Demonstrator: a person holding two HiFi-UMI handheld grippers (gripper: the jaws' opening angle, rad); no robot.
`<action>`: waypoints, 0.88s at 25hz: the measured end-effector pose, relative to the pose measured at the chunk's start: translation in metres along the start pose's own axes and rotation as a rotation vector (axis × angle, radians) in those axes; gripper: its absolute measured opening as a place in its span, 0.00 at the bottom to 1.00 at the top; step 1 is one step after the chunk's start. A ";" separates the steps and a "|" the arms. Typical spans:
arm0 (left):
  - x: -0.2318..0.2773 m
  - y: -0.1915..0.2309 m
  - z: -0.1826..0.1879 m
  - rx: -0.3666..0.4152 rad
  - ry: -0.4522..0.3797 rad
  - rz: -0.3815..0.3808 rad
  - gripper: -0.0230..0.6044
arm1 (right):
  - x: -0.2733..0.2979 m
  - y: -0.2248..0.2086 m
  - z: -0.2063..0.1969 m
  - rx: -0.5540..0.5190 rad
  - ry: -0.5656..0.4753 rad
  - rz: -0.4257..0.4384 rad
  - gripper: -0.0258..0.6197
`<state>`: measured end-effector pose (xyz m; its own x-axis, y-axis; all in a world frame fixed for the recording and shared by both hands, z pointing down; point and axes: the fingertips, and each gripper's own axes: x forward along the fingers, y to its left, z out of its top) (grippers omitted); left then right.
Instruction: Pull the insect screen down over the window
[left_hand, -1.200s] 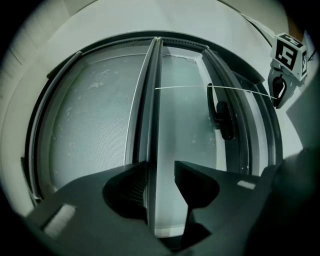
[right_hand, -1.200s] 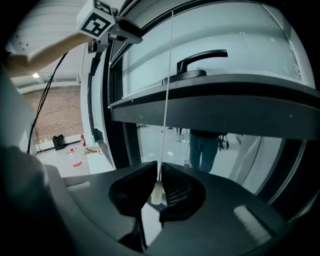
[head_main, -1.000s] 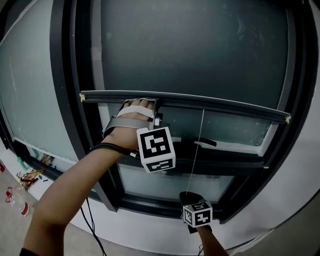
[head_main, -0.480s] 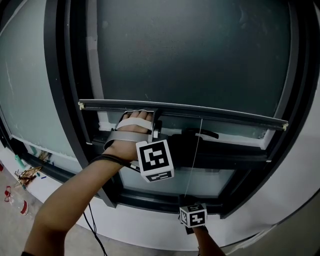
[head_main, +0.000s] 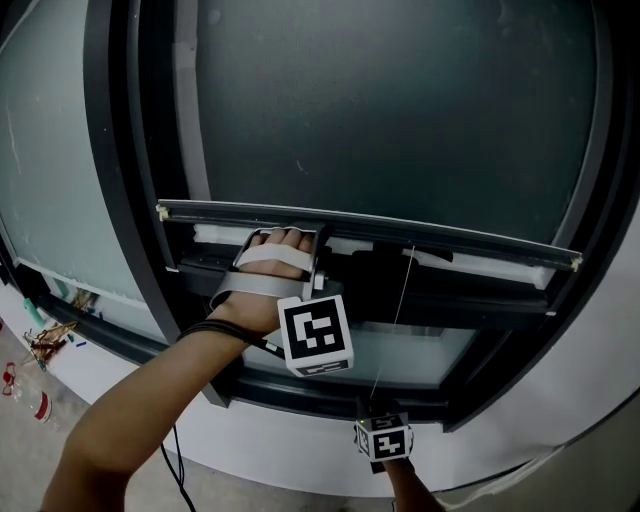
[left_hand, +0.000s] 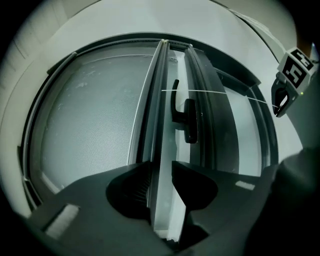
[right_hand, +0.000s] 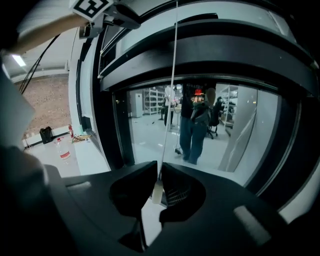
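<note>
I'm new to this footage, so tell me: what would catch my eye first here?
The long dark screen bar crossing the lower window, with the left gripper clamped on it left of its middle, jaws having just closed further on it. Below it, the right gripper pinches a thin white cord hanging from the bar.

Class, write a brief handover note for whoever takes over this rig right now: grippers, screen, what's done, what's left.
Left gripper: jaws have just been closing, clamped on the bottom bar.
Right gripper: shut on the pull cord end.
Insect screen covers most of the window; bar just above the window handle.
Left: draw the bar down to the lower frame.
</note>
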<state>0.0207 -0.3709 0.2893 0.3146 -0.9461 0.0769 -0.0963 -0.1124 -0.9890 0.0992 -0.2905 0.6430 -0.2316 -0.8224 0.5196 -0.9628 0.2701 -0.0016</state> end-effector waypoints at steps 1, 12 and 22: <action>0.002 -0.006 -0.003 -0.004 -0.002 -0.004 0.26 | 0.003 0.001 -0.002 0.001 -0.010 -0.003 0.09; 0.012 -0.036 -0.011 -0.031 -0.030 0.019 0.26 | 0.036 0.005 -0.026 0.011 0.001 -0.024 0.09; 0.018 -0.091 -0.017 0.005 -0.033 -0.033 0.21 | 0.054 0.010 -0.086 0.034 0.129 -0.015 0.09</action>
<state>0.0191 -0.3833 0.3827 0.3489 -0.9312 0.1057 -0.0807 -0.1423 -0.9865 0.0894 -0.2886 0.7446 -0.1996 -0.7546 0.6251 -0.9707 0.2395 -0.0208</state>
